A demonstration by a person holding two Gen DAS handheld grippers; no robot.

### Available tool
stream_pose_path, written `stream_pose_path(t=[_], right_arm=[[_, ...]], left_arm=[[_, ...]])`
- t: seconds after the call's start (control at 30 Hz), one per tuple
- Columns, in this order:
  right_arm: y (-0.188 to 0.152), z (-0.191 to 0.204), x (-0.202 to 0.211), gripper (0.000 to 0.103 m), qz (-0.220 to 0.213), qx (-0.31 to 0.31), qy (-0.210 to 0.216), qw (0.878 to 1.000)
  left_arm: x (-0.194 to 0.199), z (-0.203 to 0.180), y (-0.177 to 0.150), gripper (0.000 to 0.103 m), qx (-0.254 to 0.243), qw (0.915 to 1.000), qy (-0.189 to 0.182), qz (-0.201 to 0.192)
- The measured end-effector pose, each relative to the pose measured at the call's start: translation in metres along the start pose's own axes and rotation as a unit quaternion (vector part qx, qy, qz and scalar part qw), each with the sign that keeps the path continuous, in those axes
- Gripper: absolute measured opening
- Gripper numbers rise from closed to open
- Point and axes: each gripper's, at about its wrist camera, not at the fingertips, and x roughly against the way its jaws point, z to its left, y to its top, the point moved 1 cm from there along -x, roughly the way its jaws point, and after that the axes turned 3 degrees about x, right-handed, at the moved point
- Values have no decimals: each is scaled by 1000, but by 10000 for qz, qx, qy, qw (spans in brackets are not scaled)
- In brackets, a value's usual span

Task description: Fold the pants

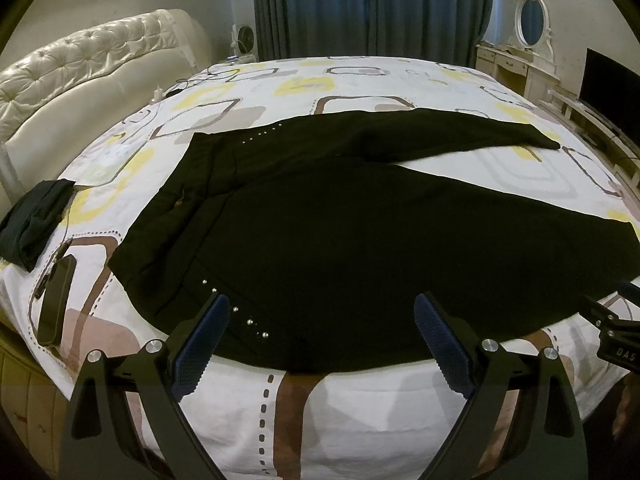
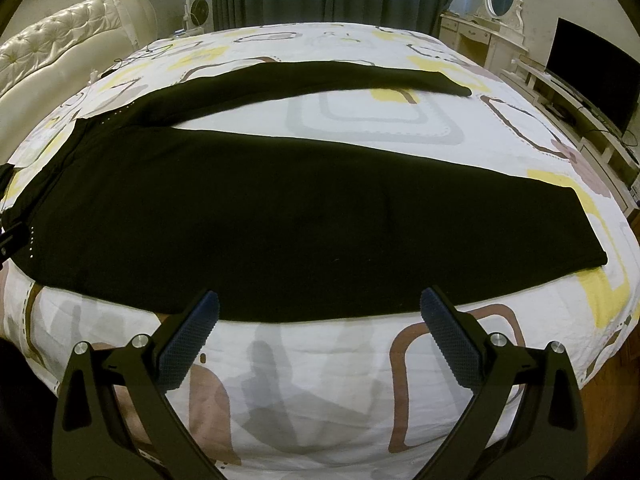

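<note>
black pants (image 1: 340,220) flat on bed (image 1: 360,408); both grippers wide apart.

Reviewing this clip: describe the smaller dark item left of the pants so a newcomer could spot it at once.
Start at the patterned bed, where black pants lie spread flat. Beyond their waistband, at the left edge, sits a folded dark garment. It is compact and bundled, unlike the flat phone nearer the camera.

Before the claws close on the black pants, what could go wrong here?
1. The near leg of the black pants lies at the bed edge; a pull may drag it off.
2. The phone lies beside the waistband and may be swept off.
3. Both claws, left and right, may pinch the bedsheet too.
</note>
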Motion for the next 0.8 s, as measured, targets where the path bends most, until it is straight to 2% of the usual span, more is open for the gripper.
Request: stream_pose_path(t=[0.53, 0.8], right_arm=[[0, -1, 0, 101, 13, 0, 11, 10000], [1, -1, 0, 101, 11, 7, 5, 10000]], left_arm=[[0, -1, -1, 93, 3, 10000, 15, -9], [3, -1, -2, 93, -45, 9998, 57, -158]])
